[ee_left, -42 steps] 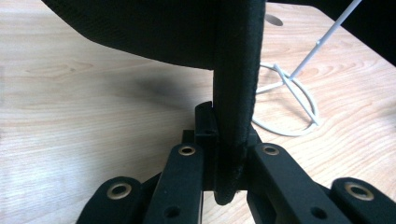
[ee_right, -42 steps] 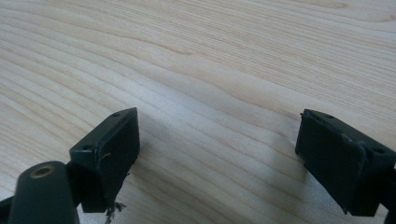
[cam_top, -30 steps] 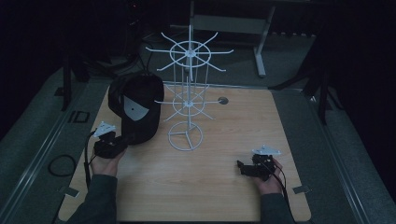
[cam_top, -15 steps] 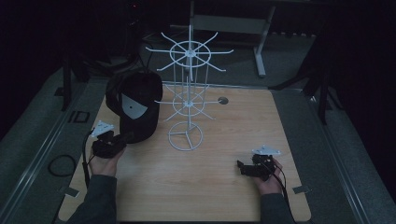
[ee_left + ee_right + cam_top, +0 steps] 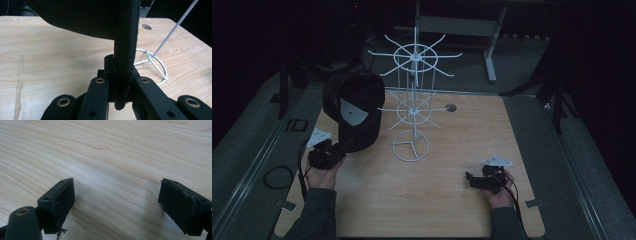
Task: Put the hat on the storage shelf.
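A black cap with a white label inside hangs raised over the table's left side, beside the white wire rack. My left gripper is shut on the cap's brim; in the left gripper view the brim edge stands upright, pinched between the jaws of the gripper. The rack's ring base lies just beyond on the wood. My right gripper rests low at the table's front right, its jaws open over bare wood with nothing between them.
The wooden table has a small round hole at its back right. The rack's upper arms spread wide above the cap's height. Dark floor, cables and a desk frame surround the table.
The cap in my left gripper has shifted slightly up and to the left. The right gripper has stayed where it was.
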A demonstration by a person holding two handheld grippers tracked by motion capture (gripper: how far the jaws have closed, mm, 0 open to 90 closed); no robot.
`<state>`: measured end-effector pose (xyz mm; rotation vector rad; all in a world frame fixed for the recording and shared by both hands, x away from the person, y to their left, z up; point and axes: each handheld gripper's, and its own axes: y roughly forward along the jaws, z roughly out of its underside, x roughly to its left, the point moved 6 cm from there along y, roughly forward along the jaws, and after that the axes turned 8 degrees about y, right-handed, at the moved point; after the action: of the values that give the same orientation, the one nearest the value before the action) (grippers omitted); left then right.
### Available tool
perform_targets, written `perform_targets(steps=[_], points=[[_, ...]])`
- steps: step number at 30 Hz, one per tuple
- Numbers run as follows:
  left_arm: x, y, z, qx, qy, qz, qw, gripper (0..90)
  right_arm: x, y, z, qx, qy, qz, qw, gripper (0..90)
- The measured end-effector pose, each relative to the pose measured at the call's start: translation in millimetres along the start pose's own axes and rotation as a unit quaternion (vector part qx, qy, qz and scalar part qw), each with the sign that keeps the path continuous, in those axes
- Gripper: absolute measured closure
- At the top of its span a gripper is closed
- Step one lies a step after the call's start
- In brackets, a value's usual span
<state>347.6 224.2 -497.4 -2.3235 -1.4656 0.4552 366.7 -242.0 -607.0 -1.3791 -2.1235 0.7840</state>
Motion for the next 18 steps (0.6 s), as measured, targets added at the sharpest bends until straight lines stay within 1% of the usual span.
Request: perform_targets(steps=[18], points=[[-0.2,-11.7,-6.4,-0.017,-0.005,-0.009,0.9998,86.4,0.0,0.0,0.0,0.000,0.000,0.000,1.0000,13.4]])
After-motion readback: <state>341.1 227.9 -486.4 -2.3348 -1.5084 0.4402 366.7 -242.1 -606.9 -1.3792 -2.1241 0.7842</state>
